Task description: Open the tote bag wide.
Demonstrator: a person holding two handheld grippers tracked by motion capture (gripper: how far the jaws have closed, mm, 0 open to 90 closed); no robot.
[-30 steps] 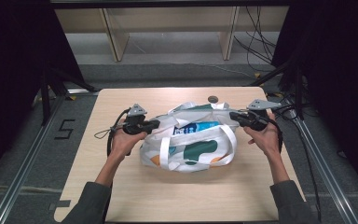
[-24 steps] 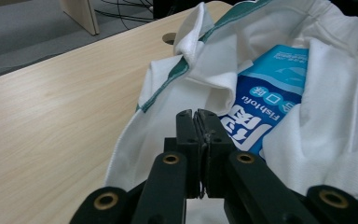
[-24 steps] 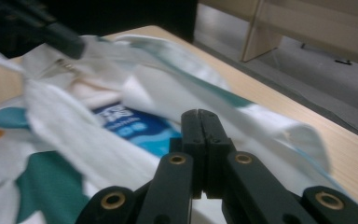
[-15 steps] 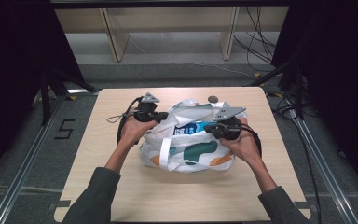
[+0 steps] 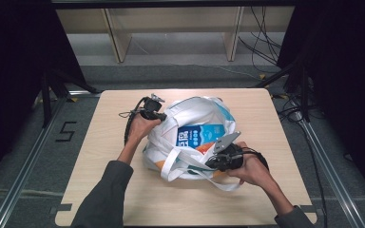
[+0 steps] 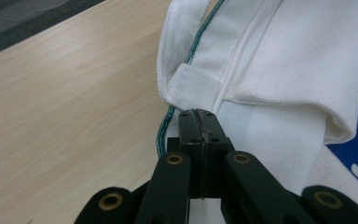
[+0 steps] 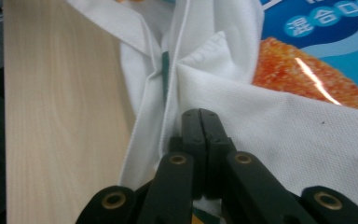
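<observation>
High view, nearest first. The right gripper (image 5: 215,161) lies at the near right edge of one white tote bag (image 5: 164,142), which rests near the middle of the light wooden table (image 5: 100,190). In the right gripper view its two black jaws stand pressed together with the bag's white cloth (image 7: 307,140) pinched at their tips; beside the tips run a green-edged seam and a fold of the rim. Two white strap handles (image 5: 180,168) loop out of the bag's near side onto the tabletop, lying between the person's two forearms. One dark sleeve (image 5: 102,199) covers the left forearm at the bottom of the view.

Inside the open mouth lies one blue and orange packet (image 5: 200,135) with printed characters; the bag's rim and the right gripper's grey plate overlap its near corner.

Farther off, the left gripper (image 5: 156,115) sits at the bag's far left rim. In the left gripper view its jaws are fully closed on the white cloth (image 6: 279,60) just below a stitched strap patch and a green piped edge, bare table to the left.

Beyond the table stand two pale wooden uprights (image 5: 116,40) and a bundle of black cables (image 5: 266,28) on the floor.
</observation>
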